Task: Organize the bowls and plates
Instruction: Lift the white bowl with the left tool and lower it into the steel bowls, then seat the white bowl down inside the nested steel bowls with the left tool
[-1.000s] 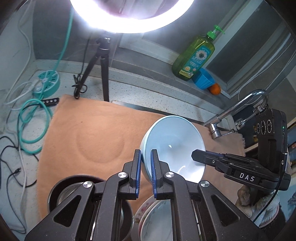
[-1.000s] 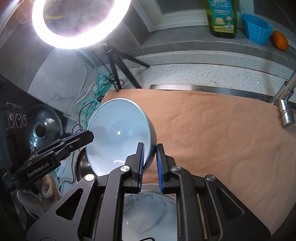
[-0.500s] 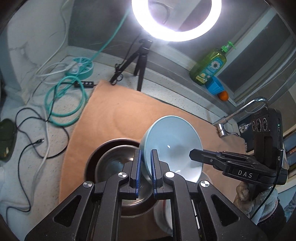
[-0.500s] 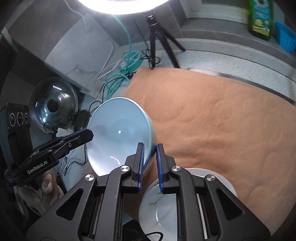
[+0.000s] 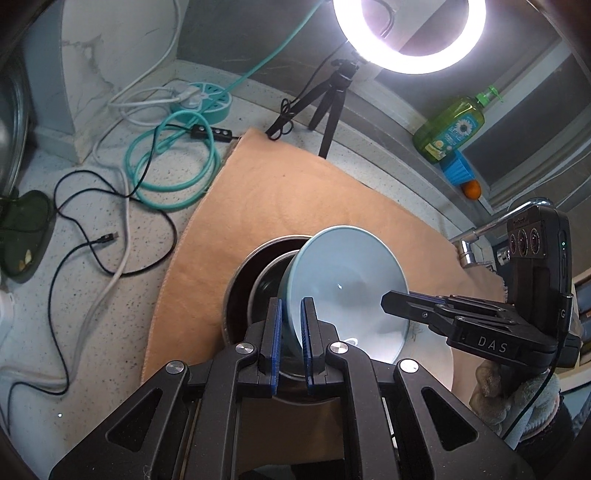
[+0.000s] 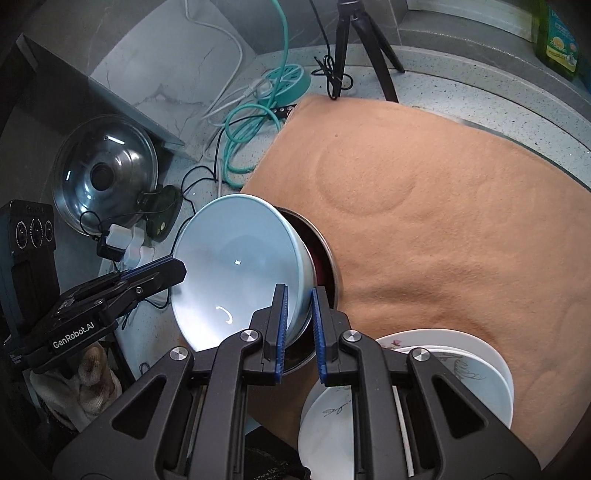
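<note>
left gripper pointing steeply down, fingers clamped, right gripper likewise, gloved hand behind

Both fisheye views looked steeply down from close above the pale blue bowl. The left wrist camera sat at its left rim, facing the ring light and window ledge. The right wrist camera sat at the opposite rim, facing the pot lid. Both shared the bowl, orange cloth and tripod.
</note>
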Motion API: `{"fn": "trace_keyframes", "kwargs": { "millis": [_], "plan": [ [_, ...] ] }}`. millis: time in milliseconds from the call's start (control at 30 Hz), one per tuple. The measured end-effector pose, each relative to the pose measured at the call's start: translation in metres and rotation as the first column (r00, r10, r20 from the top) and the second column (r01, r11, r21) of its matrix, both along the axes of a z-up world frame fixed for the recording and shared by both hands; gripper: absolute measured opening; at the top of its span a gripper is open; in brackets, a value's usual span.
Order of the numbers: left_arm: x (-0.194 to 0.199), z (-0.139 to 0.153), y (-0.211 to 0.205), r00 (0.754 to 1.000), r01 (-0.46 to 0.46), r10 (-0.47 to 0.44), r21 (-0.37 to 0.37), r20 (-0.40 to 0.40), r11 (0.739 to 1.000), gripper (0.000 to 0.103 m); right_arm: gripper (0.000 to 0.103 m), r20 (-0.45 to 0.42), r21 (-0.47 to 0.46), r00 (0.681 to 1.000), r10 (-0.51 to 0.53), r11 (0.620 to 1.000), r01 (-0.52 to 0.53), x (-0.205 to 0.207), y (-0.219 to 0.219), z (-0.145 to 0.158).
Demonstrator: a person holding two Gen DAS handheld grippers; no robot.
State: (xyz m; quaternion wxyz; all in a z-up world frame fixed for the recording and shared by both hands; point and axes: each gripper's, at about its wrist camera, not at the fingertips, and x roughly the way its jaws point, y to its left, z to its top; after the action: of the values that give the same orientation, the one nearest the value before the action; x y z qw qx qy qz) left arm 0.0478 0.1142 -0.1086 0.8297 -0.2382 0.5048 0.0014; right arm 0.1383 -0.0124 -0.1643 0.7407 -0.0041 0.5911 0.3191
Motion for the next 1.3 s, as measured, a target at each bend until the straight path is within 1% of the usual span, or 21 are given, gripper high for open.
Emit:
{"fn": "trace_keyframes", "kwargs": {
  "millis": [133,467,800,1033,1300],
  "plan": [
    [-0.001,-0.006,0.003,1.000,-0.007,0.007,-0.013,-0.017,1.000,0.008,0.013,-0.010,-0.014,1.000,0.012,1.000,-0.012,-0.001,0.006,-0.007],
    [-0.001,-0.014,0.008,0.999,-0.017,0.017,-0.016,-0.037,1.000,0.008,0.013,-0.030,-0.046,0.999,0.026,0.999,-0.027,0.001,0.014,-0.020],
    [0.001,-0.021,0.009,0.998,-0.017,0.015,-0.022,-0.060,1.000,0.008,0.013,-0.023,-0.057,0.999,0.039,0.998,-0.040,0.001,0.017,-0.020],
    [0.001,-0.022,0.010,0.998,-0.020,0.018,-0.027,-0.061,0.999,0.008,0.013,-0.006,-0.075,0.999,0.052,0.996,-0.053,0.000,0.020,-0.018],
    [0.000,-0.021,0.011,0.998,-0.025,0.023,-0.030,-0.057,0.999,0.008,0.013,-0.004,-0.075,0.999,0.050,0.996,-0.050,-0.002,0.022,-0.018]
  ]
}}
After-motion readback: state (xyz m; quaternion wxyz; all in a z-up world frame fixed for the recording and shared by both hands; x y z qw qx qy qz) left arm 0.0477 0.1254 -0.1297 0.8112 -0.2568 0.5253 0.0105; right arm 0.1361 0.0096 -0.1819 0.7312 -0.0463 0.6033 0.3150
